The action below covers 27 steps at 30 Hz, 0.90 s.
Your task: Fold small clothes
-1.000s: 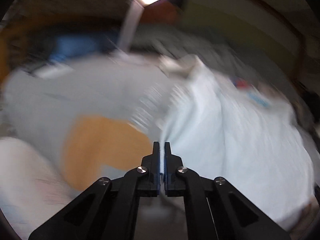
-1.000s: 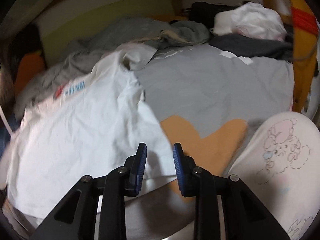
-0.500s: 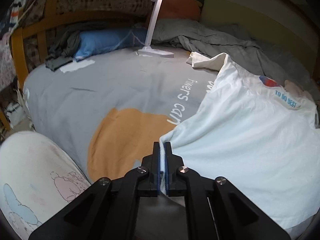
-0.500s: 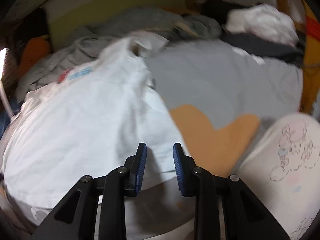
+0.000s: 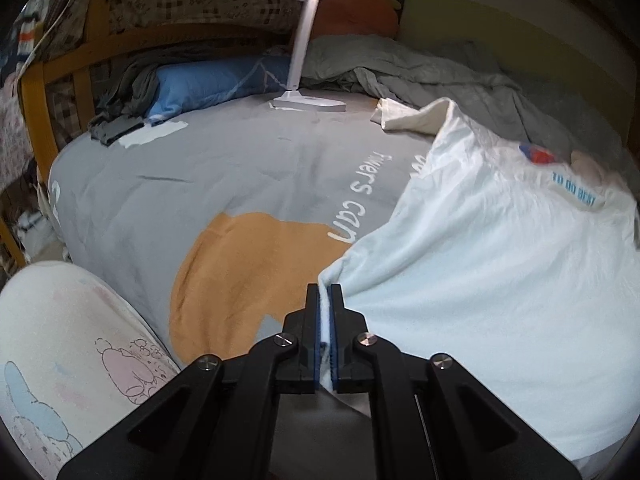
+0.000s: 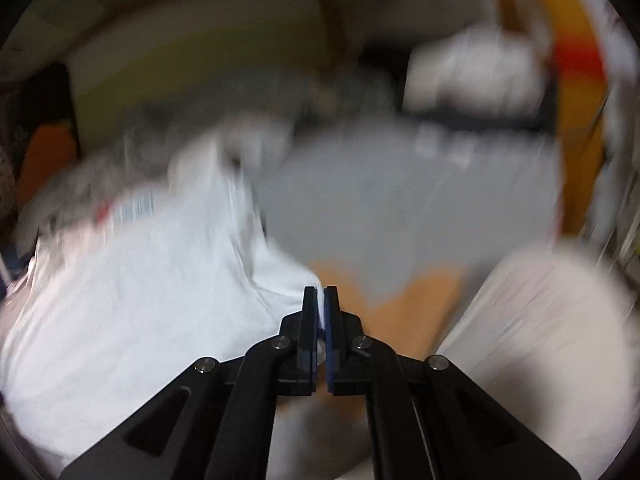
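Note:
A white T-shirt (image 5: 500, 264) with a small blue print near its collar lies spread on the grey bed sheet (image 5: 192, 184). My left gripper (image 5: 324, 294) is shut on the shirt's near hem corner, white cloth showing between the blue pads. The right wrist view is blurred by motion. There my right gripper (image 6: 320, 296) is shut on another part of the same white T-shirt (image 6: 140, 288), a fold of cloth rising to its tips.
A white desk lamp (image 5: 308, 96) stands on the bed at the back. A blue pillow (image 5: 208, 84) and a grey quilt (image 5: 440, 76) lie behind. A wooden bed rail (image 5: 36, 116) runs on the left. A person's leg in cartoon-print trousers (image 5: 60, 344) rests near. Piled clothes (image 6: 472, 76) sit at the far right.
My right gripper's jaws closed from open onto the shirt's edge and the hand moved, blurring its view. My left gripper stayed shut on the hem and dipped slightly.

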Motion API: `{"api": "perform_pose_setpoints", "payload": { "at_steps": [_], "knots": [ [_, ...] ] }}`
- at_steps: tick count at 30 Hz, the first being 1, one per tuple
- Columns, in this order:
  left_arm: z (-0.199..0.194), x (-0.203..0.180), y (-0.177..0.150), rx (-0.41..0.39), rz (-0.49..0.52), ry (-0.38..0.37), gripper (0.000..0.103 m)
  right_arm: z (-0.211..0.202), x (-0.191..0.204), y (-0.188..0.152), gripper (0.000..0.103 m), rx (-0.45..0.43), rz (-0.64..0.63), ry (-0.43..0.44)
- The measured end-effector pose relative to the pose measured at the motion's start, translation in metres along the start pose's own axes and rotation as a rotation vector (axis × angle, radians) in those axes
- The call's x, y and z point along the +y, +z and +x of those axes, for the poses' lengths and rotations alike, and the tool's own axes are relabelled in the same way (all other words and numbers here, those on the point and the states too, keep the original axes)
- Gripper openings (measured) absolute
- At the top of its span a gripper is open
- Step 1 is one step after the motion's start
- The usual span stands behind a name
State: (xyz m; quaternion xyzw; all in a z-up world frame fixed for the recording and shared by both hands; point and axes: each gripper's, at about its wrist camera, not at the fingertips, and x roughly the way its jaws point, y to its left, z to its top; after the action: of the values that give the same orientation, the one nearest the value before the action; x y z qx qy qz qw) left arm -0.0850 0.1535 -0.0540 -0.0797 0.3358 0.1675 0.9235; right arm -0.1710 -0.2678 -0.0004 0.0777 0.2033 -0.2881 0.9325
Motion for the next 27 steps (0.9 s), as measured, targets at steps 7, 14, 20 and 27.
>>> {"api": "perform_pose_setpoints", "payload": {
  "at_steps": [7, 14, 20, 27],
  "knots": [
    [0.004, -0.008, -0.003, 0.005, 0.068, 0.041, 0.003, 0.066, 0.007, -0.031, 0.002, 0.377, -0.05, -0.093],
    [0.0, 0.015, 0.0, 0.015, -0.064, -0.097, 0.006, 0.056, -0.005, -0.019, 0.02, 0.303, 0.014, -0.138],
    [-0.008, 0.016, 0.002, -0.01, -0.077, -0.121, 0.021, 0.022, -0.018, 0.002, 0.052, 0.186, 0.092, 0.094],
    [-0.001, 0.018, 0.0, 0.026, -0.095, -0.12, 0.021, 0.052, 0.011, -0.023, 0.03, 0.399, -0.058, 0.121]
  ]
}}
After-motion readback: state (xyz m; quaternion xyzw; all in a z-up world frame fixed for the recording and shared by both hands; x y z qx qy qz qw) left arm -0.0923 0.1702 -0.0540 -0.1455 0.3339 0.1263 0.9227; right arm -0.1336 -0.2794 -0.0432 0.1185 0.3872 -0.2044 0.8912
